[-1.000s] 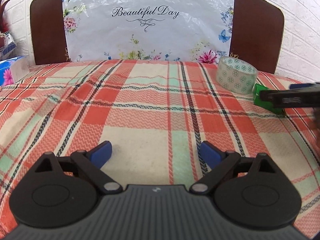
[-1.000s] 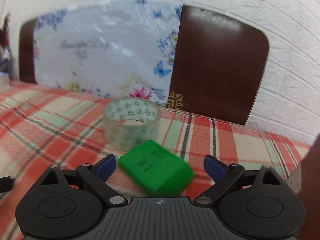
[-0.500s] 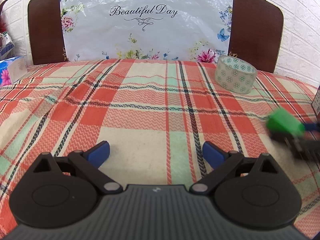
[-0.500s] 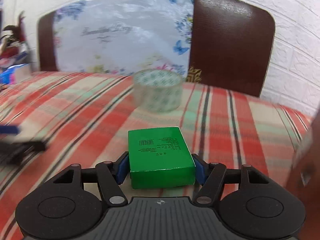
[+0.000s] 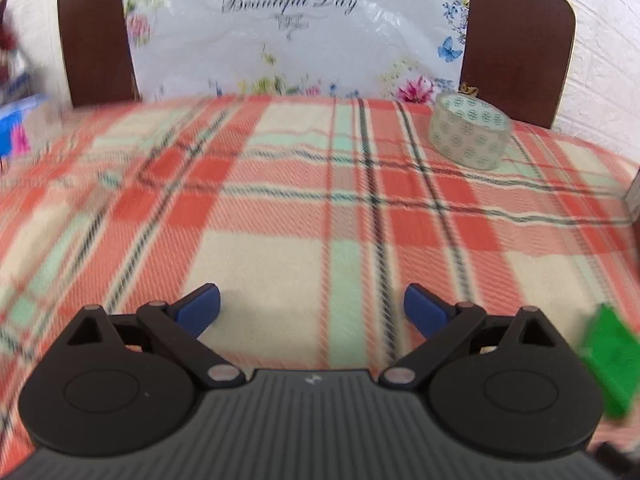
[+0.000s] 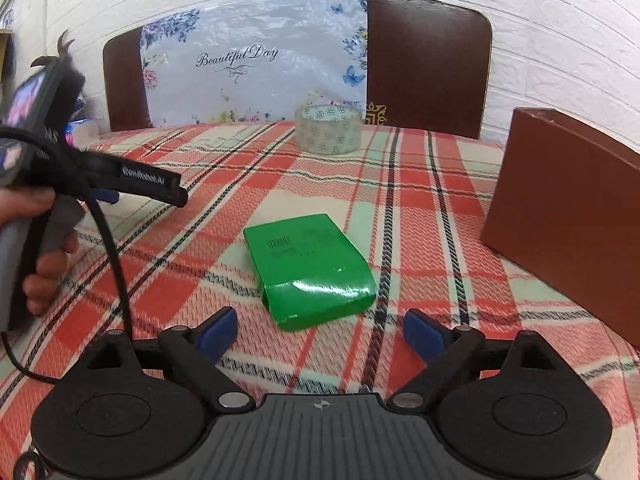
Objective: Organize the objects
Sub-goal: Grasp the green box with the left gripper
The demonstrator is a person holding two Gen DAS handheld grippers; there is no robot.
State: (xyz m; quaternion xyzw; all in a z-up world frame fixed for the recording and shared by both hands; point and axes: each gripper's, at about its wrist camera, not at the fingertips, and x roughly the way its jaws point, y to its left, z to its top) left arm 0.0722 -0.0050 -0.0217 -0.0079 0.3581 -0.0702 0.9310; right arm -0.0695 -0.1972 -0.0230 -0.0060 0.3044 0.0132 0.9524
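Observation:
A green box [image 6: 310, 270] lies flat on the plaid tablecloth just ahead of my right gripper [image 6: 320, 330], which is open and empty with the box free of its fingers. The box also shows at the right edge of the left wrist view [image 5: 614, 360]. A roll of clear patterned tape [image 6: 328, 129] stands at the back of the table, and shows in the left wrist view [image 5: 470, 136] too. My left gripper [image 5: 312, 310] is open and empty over bare cloth; it appears from the side in the right wrist view [image 6: 120, 186].
A brown open box [image 6: 568, 216] stands on the right side of the table. A chair back with a floral "Beautiful Day" cover [image 5: 296, 28] rises behind the far edge. A blue tissue pack [image 5: 16, 128] sits at the far left.
My right gripper carried the green box toward the near side, set it on the cloth, opened and backed off. The left gripper shifted slightly; its view is blurred.

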